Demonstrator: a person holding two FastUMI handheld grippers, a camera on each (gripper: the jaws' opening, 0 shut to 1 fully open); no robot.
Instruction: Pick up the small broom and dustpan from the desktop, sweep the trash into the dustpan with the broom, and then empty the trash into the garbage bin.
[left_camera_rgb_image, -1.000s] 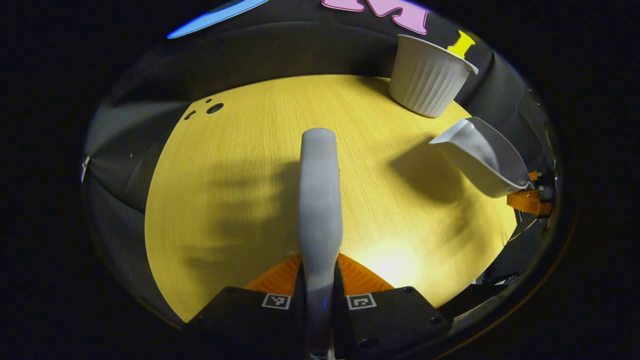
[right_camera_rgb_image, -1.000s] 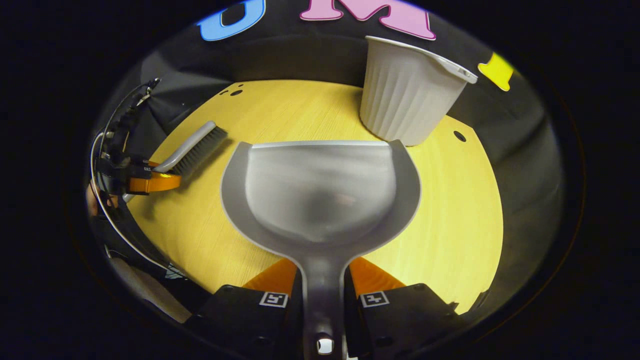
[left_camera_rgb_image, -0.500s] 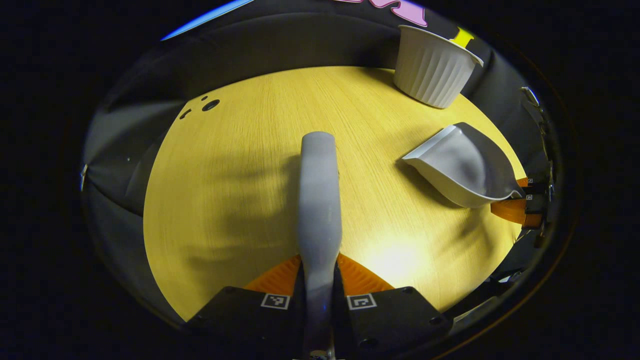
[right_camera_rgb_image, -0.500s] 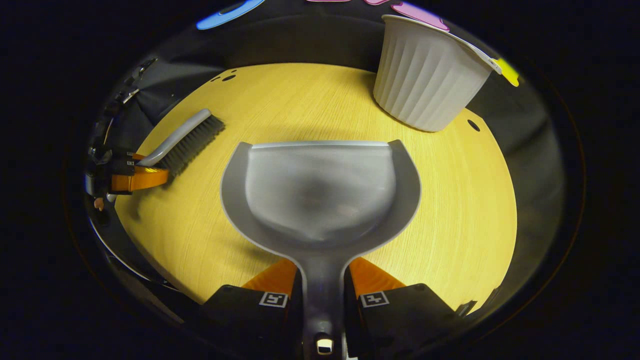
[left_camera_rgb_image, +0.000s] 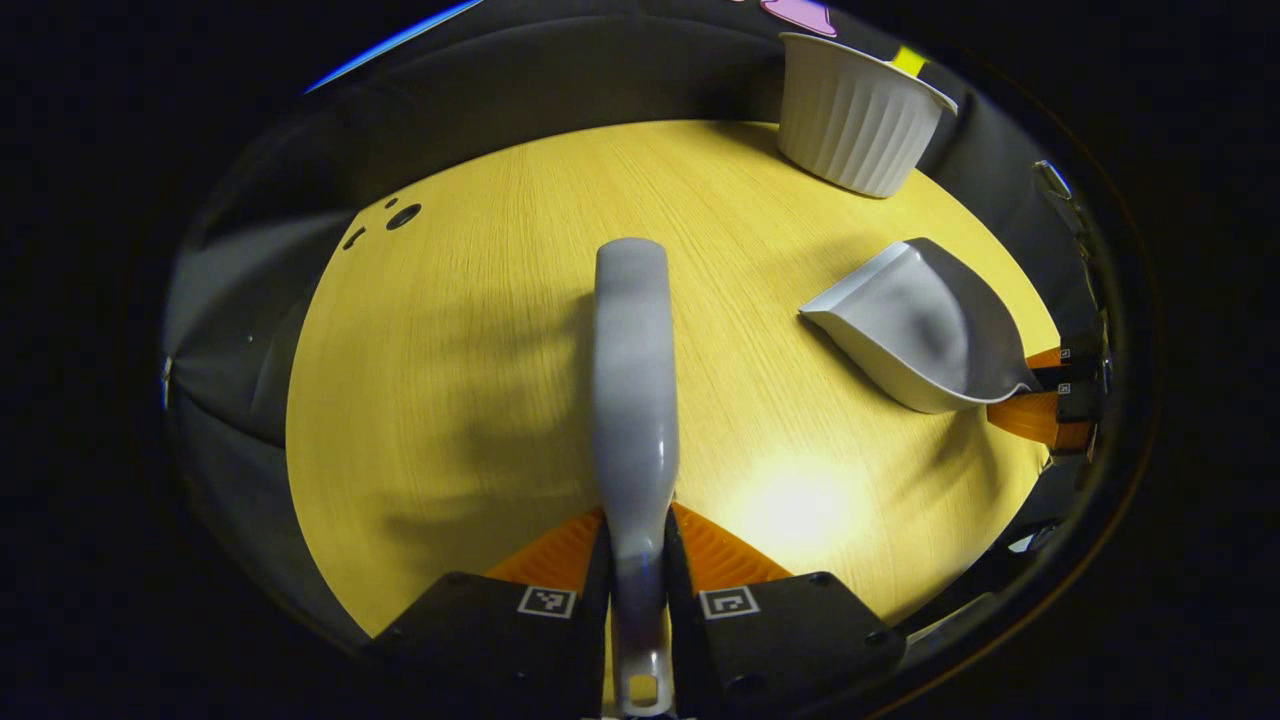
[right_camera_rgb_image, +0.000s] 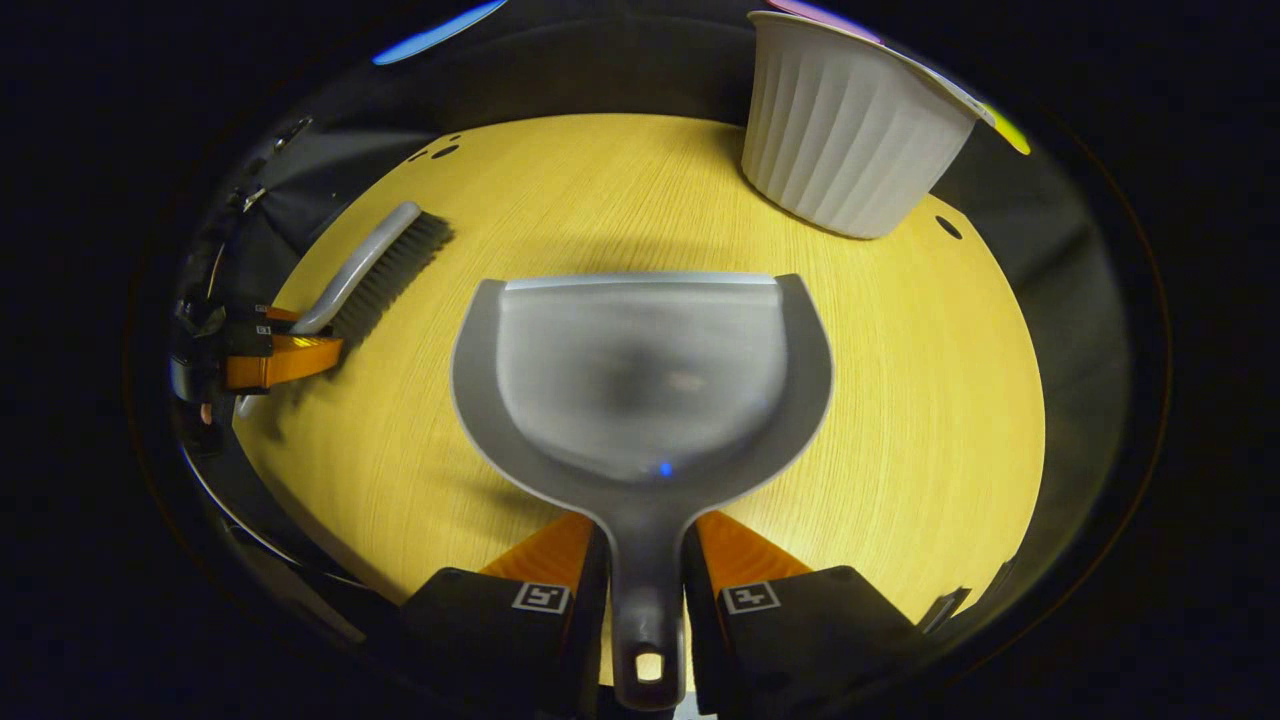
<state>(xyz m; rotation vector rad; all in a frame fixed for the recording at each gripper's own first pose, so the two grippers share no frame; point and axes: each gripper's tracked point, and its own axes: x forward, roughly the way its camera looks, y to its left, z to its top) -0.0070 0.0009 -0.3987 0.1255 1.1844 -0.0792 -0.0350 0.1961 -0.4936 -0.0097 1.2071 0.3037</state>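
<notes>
There is one broom, one dustpan and one bin, all over a round yellow tabletop.

In the left gripper view, the left gripper has its jaws clenched on the grey broom handle, which runs straight up the middle of the view above the wood. To the right, the dustpan is tilted with its open mouth facing the middle of the tabletop, and the white ribbed bin stands upright at the far edge, apart from the dustpan.

In the right gripper view, the right gripper has its jaws grasping the dustpan's handle, with the scoop spread out ahead. I can't tell whether the scoop's front lip touches the wood. The broom, dark bristles down, is off to the left, held by the left gripper. Three small dark holes mark the far left of the tabletop.
</notes>
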